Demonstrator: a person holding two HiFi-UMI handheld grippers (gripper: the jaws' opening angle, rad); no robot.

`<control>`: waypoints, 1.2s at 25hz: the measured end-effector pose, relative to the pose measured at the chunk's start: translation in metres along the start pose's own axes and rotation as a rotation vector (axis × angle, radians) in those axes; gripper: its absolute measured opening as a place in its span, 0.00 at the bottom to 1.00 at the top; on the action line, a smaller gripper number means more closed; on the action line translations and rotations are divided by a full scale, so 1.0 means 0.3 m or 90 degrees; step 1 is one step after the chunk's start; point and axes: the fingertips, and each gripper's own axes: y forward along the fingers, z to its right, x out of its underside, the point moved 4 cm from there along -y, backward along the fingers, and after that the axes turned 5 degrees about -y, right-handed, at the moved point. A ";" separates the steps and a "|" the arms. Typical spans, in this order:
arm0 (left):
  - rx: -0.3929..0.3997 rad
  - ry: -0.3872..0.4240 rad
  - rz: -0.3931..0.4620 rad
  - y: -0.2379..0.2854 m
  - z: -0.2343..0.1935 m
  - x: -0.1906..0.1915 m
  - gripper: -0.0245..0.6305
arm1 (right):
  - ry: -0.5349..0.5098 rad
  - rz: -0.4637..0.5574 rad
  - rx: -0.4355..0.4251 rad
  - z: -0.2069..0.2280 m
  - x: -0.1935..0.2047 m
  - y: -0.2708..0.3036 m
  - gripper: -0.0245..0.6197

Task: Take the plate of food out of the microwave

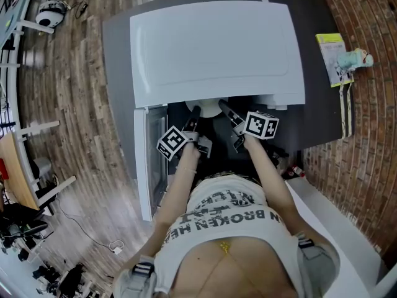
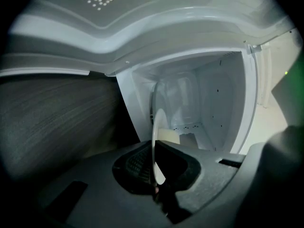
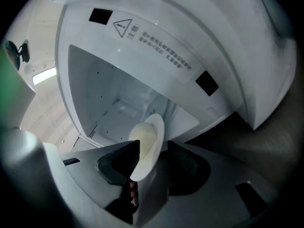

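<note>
Reaching forward side by side, both bare forearms stretch to the open mouth of the white microwave (image 1: 217,48), which stands on a dark grey worktop (image 1: 118,42). Its door (image 1: 141,166) hangs swung out on the person's left. The left hand-held gripper (image 1: 195,112) is turned so the plate (image 2: 159,122) runs edge-on between its jaws. They are nearly together and pinch the thin rim. The right hand-held gripper (image 1: 222,106) has its jaws spread wide. The opposite rim of the plate (image 3: 153,137) sits in the gap with the right-hand jaw standing clear of it, so nothing is clamped there. The plate is round, white and smooth, and sits right at the microwave's mouth. It carries a pale yellowish, rounded mound of food (image 3: 141,137). The cavity walls behind it are glossy white with small dark dots.
</note>
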 end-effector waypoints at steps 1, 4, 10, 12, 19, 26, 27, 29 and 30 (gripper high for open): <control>-0.001 -0.001 0.000 -0.005 -0.001 0.002 0.06 | 0.010 0.003 -0.001 0.005 -0.001 0.002 0.30; -0.003 -0.002 0.000 -0.012 -0.005 0.008 0.06 | 0.019 0.004 -0.002 0.018 -0.003 0.010 0.30; -0.003 -0.003 -0.002 -0.021 -0.010 0.012 0.06 | 0.031 -0.012 0.001 0.026 0.021 0.032 0.16; 0.000 0.000 -0.004 -0.018 -0.011 0.014 0.06 | 0.032 -0.010 -0.001 0.026 0.021 0.034 0.13; 0.009 0.008 -0.005 -0.018 -0.012 0.017 0.06 | 0.041 -0.004 -0.004 0.028 0.021 0.032 0.12; 0.017 0.016 -0.004 -0.028 0.001 0.015 0.06 | 0.039 0.004 -0.007 0.010 0.020 0.022 0.12; 0.017 0.016 -0.004 -0.027 0.002 0.017 0.06 | 0.040 0.004 -0.007 0.011 0.019 0.021 0.12; 0.016 0.015 -0.003 -0.028 0.002 0.021 0.06 | 0.042 0.004 -0.006 0.012 0.019 0.017 0.12; 0.017 0.017 -0.003 -0.030 0.003 0.022 0.06 | 0.043 0.005 -0.007 0.011 0.019 0.015 0.12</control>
